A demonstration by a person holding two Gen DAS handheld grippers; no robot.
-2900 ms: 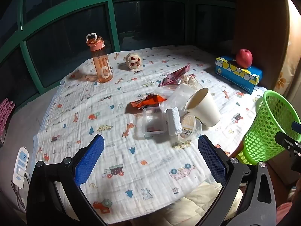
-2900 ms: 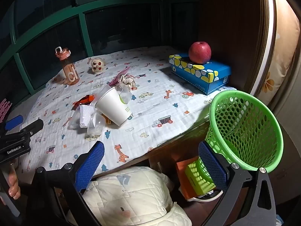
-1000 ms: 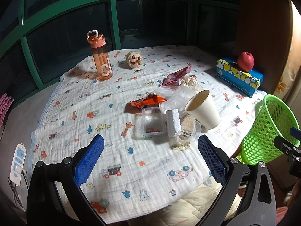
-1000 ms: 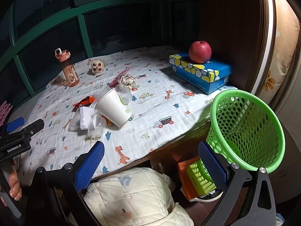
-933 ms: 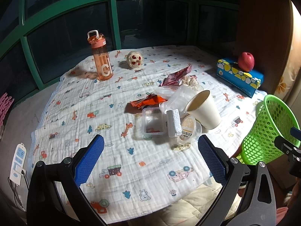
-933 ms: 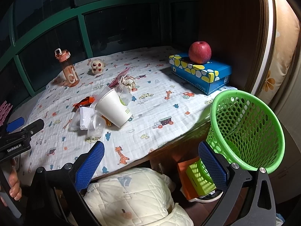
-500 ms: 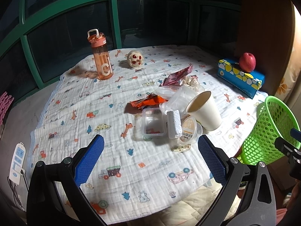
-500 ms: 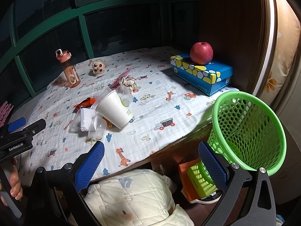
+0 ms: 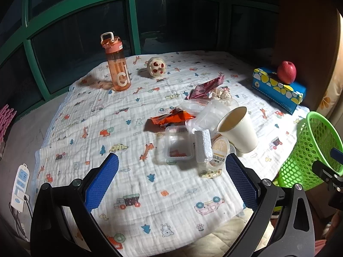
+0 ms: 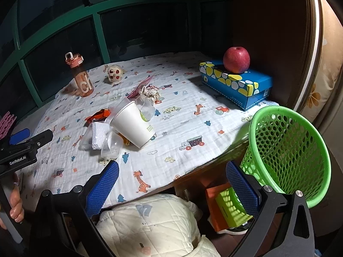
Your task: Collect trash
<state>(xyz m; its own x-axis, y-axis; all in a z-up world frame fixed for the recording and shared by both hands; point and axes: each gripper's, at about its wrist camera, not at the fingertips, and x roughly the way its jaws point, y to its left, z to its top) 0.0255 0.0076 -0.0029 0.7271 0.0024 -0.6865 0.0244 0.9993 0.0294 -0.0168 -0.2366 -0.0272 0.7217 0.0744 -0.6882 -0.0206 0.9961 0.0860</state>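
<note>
A heap of trash lies mid-table: a tipped white paper cup [image 9: 238, 129] [image 10: 133, 126], a clear plastic tray [image 9: 178, 144], a white foam piece [image 9: 202, 144], a small lidded cup [image 9: 219, 152], an orange wrapper [image 9: 171, 118] and a red wrapper [image 9: 205, 88]. A green mesh basket [image 9: 308, 150] [image 10: 289, 150] hangs past the table's right edge. My left gripper [image 9: 171, 182] is open and empty above the near cloth, short of the heap. My right gripper [image 10: 171, 184] is open and empty over the table's front edge, left of the basket.
An orange water bottle [image 9: 116, 64] and a small round toy [image 9: 157, 67] stand at the back. A red apple [image 10: 236, 60] sits on a blue tissue box [image 10: 235, 83] at the right. A white power strip [image 9: 19, 185] lies at far left. A quilted cushion [image 10: 150, 224] is below the table edge.
Both grippers have drifted slightly, so the views shifted a little. Nothing on the table moved and both grippers stayed open.
</note>
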